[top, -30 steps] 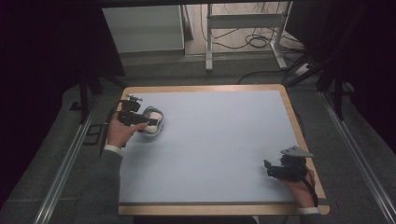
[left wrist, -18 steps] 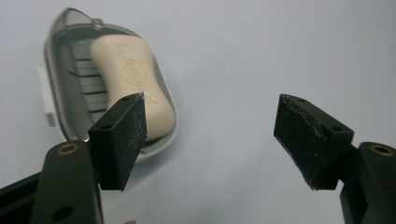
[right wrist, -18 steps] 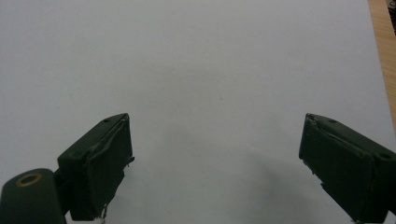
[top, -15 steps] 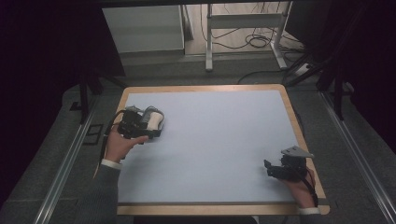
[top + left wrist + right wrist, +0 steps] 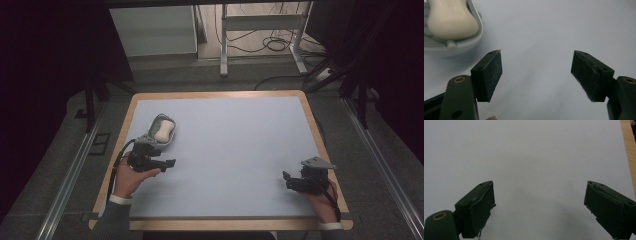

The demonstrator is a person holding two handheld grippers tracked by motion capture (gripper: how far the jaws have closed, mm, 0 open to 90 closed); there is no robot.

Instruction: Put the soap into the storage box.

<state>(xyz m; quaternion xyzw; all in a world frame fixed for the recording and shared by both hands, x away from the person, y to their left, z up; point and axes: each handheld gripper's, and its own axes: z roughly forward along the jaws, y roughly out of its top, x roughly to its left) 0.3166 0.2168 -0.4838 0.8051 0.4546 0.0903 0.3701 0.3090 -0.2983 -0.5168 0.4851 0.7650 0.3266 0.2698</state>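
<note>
right tool (image 5: 296,181) sits at about 4 o'clock on the tabletop (image 5: 235,150), held in the person's right hand (image 5: 320,200); its jaws stand wide apart over bare pale-blue surface, nothing between them. wooden tabletop edge shows at 2 o'clock in the right gripper view. left tool (image 5: 162,163) lies at about 8 o'clock, held in the left hand (image 5: 131,177); jaws also spread wide, nothing gripped. grey soap dish (image 5: 161,131) with a cream bar of soap (image 5: 163,131) in it rests on the tabletop at about 10 o'clock, just beyond the left tool and apart from it. in the left gripper view the soap dish (image 5: 461,43) sits at 11 o'clock, beyond the left pad (image 5: 491,72). farther off, floor with cables (image 5: 280,42) and a metal frame (image 5: 260,25).
</note>
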